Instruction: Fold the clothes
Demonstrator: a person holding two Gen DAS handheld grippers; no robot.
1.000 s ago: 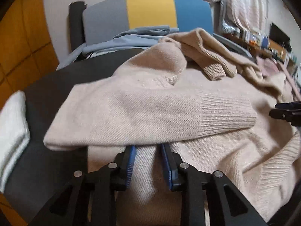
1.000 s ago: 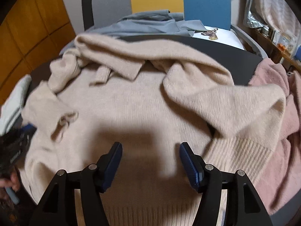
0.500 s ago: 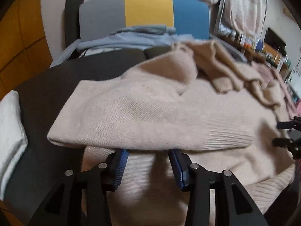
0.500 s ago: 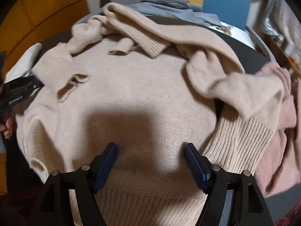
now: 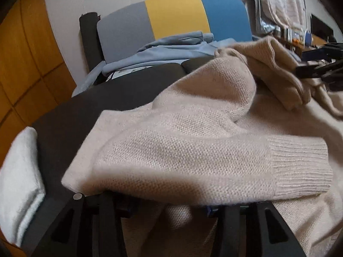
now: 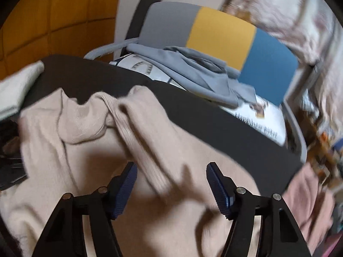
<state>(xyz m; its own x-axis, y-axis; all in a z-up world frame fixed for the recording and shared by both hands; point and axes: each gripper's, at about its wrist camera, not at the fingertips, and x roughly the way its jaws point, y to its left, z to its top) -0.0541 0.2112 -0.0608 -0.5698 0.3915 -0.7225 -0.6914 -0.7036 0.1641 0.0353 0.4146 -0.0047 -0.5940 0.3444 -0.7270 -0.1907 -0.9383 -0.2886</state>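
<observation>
Dark and round-edged, the surface (image 5: 64, 128) carries a beige sweater (image 5: 193, 154) spread over most of it, with a white cloth (image 5: 19, 167) at its left edge and a pink garment (image 6: 308, 194) at its right edge. Behind the far edge stands a chair (image 5: 175, 15) draped with grey-blue clothing (image 5: 171, 49).

One sleeve (image 5: 214, 162) is folded across the sweater's body, cuff (image 5: 300, 167) pointing right. The left hand-held gripper (image 5: 169, 209) sits just under that sleeve's near edge; its tips are hidden, its jaws opening, apparently letting the sleeve go. The right hand-held gripper (image 6: 171, 184) hovers over the bunched collar and other sleeve (image 6: 137, 124) near the far edge, jaws closing with a ridge of knit between them, not yet pinched.

To fold well, I judge the right should catch only the top layer near the cuff, lift it clear, and lay it flat across the body, parallel to the first sleeve.
</observation>
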